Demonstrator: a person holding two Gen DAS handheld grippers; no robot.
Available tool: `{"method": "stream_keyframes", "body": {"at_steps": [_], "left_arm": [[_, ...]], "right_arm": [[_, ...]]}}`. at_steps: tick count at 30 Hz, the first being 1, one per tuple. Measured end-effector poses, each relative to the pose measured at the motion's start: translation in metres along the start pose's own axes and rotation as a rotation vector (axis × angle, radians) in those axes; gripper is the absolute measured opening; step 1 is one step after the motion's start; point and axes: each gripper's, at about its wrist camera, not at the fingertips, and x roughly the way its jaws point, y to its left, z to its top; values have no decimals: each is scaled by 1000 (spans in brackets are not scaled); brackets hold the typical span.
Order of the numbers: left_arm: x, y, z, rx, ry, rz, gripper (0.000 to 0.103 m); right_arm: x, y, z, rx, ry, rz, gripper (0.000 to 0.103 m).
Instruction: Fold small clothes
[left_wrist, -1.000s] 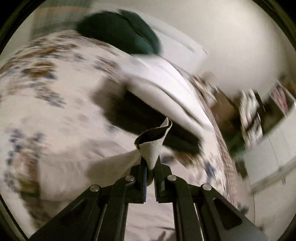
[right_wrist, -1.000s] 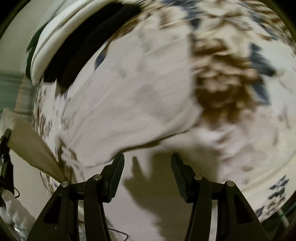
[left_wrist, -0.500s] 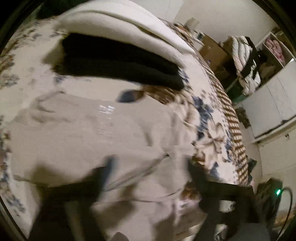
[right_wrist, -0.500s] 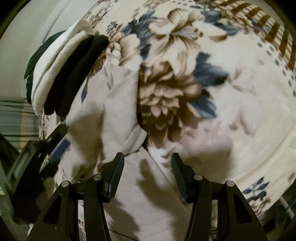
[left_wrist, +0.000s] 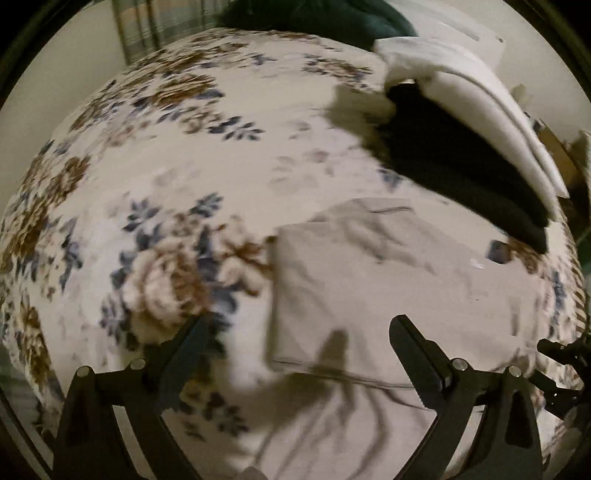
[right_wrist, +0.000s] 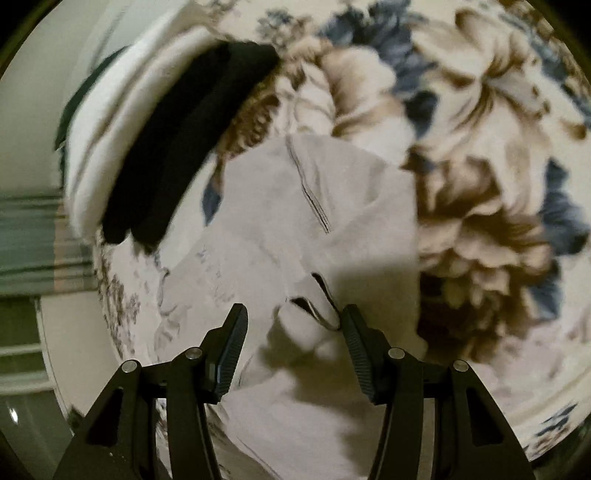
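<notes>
The left gripper (left_wrist: 299, 354) stood wide open above the bed, nothing between its fingers; its shadow fell across the near edge of the beige garment (left_wrist: 388, 288). That garment lay flat on the floral blanket (left_wrist: 166, 155), folded to a straight edge on its left side, with a dark seam line near its far end. The right gripper (right_wrist: 293, 332) was about half open, pointed down at the same beige garment (right_wrist: 266, 221). A raised, rolled fold of the cloth sat between its fingers, close to the right-hand one; whether it touched that pad could not be told, and the pads were not pressing on it. Beyond the garment, a pile of folded clothes rested on the blanket: black pieces (left_wrist: 461, 177) below, white pieces (left_wrist: 491, 107) on top, the pile just beside the garment's far corner. A dark green cushion or cloth (left_wrist: 314, 18) lay farther back, by the wall. Both views were blurred.
</notes>
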Motion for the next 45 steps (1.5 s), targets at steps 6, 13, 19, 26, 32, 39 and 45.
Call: {"method": "stream_keyframes", "body": {"at_steps": [6,13,19,26,32,39,45], "left_arm": [[3,15,-4,-39,6,2,101],[11,23,7,-58,11,-13,101],[39,5,19,9,38,0,101],[69,-10,14,122,95,27,101],[74,-4,3,136,131,27,101],[77,3,0,127,146,15,101],[72,3,-3,127,142,5,101]], "right_arm": [[3,11,-10,-47,-63,-136,8],[-47,-5,-34,-117,-159,-211,8],[-36,-31,-34,-88,-50,-165,22],[-51,-48,-34,6,-89,-79,50],[-21,-49,-41,34,-19,-165,29],[-22,-43,-56,-197,35,-379,29],[-58,-64,-50,-10,-58,-155,38]]}}
